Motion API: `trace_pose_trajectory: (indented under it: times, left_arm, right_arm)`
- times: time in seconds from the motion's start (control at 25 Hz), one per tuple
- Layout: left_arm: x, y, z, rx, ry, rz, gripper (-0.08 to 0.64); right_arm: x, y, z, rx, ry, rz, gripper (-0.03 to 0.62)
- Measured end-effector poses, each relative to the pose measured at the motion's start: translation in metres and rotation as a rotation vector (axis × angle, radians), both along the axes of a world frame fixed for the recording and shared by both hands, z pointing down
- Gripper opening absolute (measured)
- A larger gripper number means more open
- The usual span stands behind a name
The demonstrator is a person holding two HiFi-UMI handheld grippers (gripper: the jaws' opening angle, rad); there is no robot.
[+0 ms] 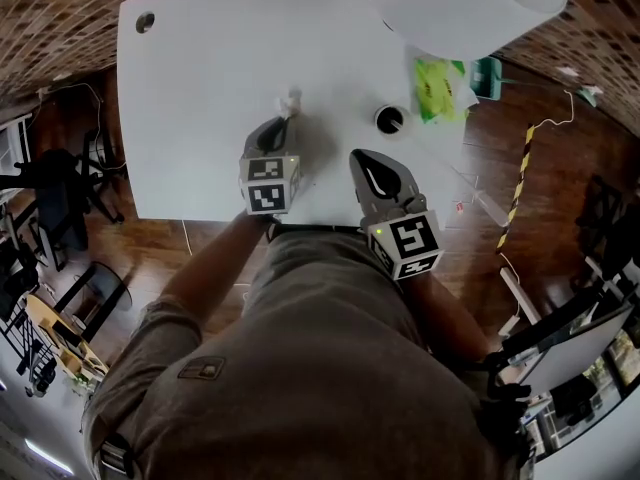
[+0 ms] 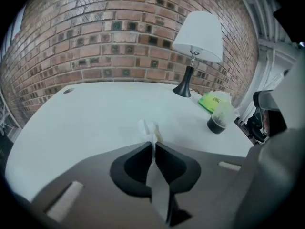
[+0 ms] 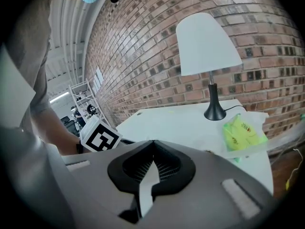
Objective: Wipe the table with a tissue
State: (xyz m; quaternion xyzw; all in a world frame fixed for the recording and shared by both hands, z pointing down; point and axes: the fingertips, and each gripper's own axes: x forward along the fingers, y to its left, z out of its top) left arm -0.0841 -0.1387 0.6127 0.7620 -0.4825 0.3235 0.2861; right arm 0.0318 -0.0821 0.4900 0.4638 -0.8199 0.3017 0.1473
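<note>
Writing: the green packet (image 3: 243, 132) carries a small red print, too small to read; each hand-held gripper's cube shows only black-and-white square markers.
Left hand-held gripper (image 2: 153, 144): jaws nearly together, pinching the tissue; it points down at the table (image 1: 200, 88).
Tissue (image 2: 148, 128): white and crumpled, clamped between the left jaws. Its free end sticks out just past the tips and lies on the table.
Right hand-held gripper (image 3: 152, 144): jaws closed tip to tip with nothing between them. It sits beside the left one, above the table's near edge.
Cup (image 2: 219, 120): clear, with something dark in the bottom. It stands ahead and to the right of the left hand-held gripper, and just beyond the right one's tips in the head view.
Packet's place: past the cup, near the table's right edge, lying on a clear wrapper.
Lamp (image 2: 198, 37): white shade on a black foot, standing farther off than the cup and packet, near the brick wall.
Cable hole (image 2: 68, 90): a round hole in the table's far left corner, well apart from the left hand-held gripper.
In the way: only bare table lies ahead of the tissue; the cup is off to its right.
</note>
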Motion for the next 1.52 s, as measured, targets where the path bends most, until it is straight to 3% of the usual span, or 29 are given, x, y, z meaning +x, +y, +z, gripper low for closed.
trace_pose_trajectory:
  times: [0.24,0.4,1.08,1.52]
  left_arm:
    - [0.026,0.008,-0.003,-0.016,0.021,0.066,0.026]
    - [0.027,0.01,-0.003,-0.022,0.026,0.062,0.026]
    - [-0.074,-0.002,0.0,-0.012,-0.014,-0.166,0.026]
    - [-0.073,0.022,0.0,-0.035,-0.019,-0.103,0.026]
  right_arm:
    - [0.008,0.006,0.002,-0.013,0.005,0.004,0.012]
    - [0.008,0.004,0.0,-0.002,0.003,0.005,0.012]
    - [-0.031,0.0,-0.004,0.017,0.004,-0.086,0.012]
    - [-0.042,0.002,-0.008,0.025,0.007,-0.091,0.012]
